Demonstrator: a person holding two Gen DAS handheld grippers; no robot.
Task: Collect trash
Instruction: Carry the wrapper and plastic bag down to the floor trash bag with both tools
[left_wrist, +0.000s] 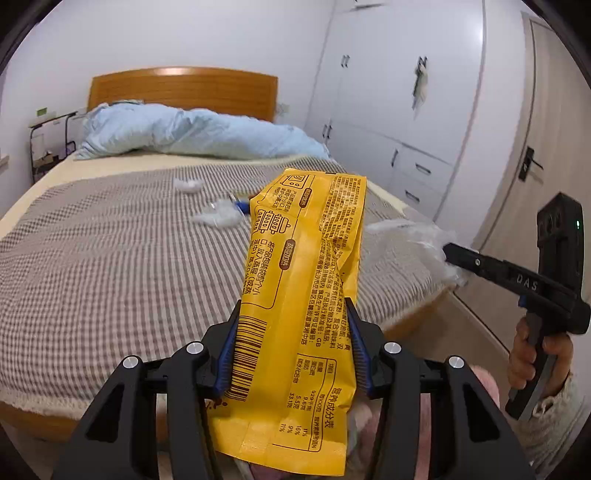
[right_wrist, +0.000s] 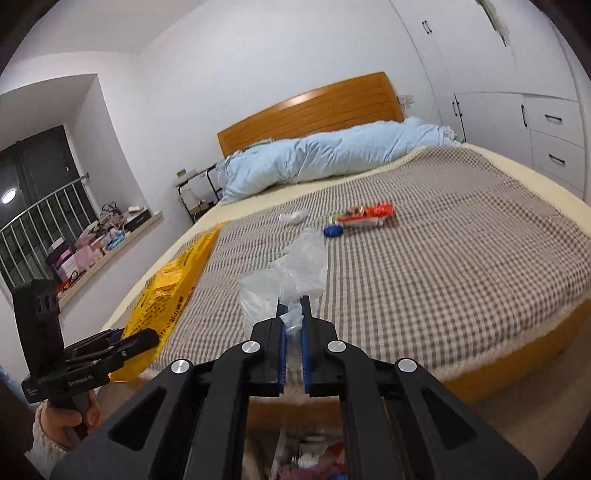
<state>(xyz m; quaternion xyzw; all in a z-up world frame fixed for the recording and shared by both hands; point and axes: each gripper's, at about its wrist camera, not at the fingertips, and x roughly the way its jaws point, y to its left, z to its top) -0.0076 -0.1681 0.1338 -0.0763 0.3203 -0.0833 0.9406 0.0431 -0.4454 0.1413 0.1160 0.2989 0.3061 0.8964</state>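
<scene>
Left gripper (left_wrist: 293, 321) pinched yellow wrapper (left_wrist: 306, 280); right gripper (right_wrist: 293, 314) clamped on clear plastic (right_wrist: 291, 273), both above checked bed (right_wrist: 461, 240). Red wrapper (right_wrist: 365, 216), tissue (right_wrist: 293, 216) lay mid-bed; white wardrobe (left_wrist: 399, 92) beyond.

The left tool (left_wrist: 293, 325) clamps a yellow wrapper (left_wrist: 299, 280) between its blue pads, the wrapper standing up toward 12 o'clock over the checked bed (left_wrist: 122, 258). At 3 o'clock the right tool (left_wrist: 448, 254), held in a hand (left_wrist: 535, 358), pinches a clear plastic bag (left_wrist: 413, 240). White tissue scraps (left_wrist: 218, 214) lie on the bed at 11 o'clock, before a blue duvet (left_wrist: 192, 133).
</scene>
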